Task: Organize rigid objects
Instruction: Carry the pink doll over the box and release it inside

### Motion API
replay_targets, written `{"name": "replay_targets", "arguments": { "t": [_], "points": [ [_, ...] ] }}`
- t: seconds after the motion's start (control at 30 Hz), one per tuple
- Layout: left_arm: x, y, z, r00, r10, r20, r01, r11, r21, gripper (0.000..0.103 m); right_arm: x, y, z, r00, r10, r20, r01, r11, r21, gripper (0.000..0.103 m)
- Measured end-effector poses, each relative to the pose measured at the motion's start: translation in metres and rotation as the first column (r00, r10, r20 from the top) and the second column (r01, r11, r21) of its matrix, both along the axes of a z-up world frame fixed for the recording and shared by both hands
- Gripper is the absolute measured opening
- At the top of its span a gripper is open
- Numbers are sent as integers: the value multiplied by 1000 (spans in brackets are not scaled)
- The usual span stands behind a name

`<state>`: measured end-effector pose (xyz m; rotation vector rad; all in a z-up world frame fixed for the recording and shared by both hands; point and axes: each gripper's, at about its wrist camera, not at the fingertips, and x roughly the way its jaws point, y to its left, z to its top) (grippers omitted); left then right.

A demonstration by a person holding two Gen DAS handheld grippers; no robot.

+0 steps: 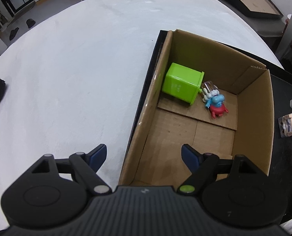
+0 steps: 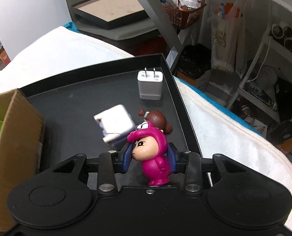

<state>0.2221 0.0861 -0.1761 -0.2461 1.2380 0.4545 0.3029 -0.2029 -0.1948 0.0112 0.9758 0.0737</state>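
2 fingers (image 2: 170, 157) clamping pink figurine (image 2: 152, 153), left gripper (image 1: 144, 154) spread

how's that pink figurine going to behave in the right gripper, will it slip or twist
The pink figurine looks like hard glossy plastic, so it should stay stiff but may be slippery. The right gripper pinches it around the rounded head and shoulders, so it could pivot between the pads. It looks small and probably light, but narrow feet under a big head suggest it tips easily when set down.

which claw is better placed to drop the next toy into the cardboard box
Right. The right claw is already shut on the pink figurine above the black tray, beside the cardboard box. The left claw is open and holds nothing.
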Motion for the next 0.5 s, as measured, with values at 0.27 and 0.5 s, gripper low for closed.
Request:
{"name": "replay_targets", "arguments": {
  "t": [0.27, 0.5],
  "points": [
    [-8, 7, 1, 999, 0, 34, 1, 1000, -23, 82, -7, 12, 16, 999, 14, 29, -15, 999, 30, 37],
    [-14, 14, 1, 998, -13, 54, 14, 1000, -22, 82, -12, 24, 31, 998, 30, 57, -35, 996, 78, 37]
  ]
}}
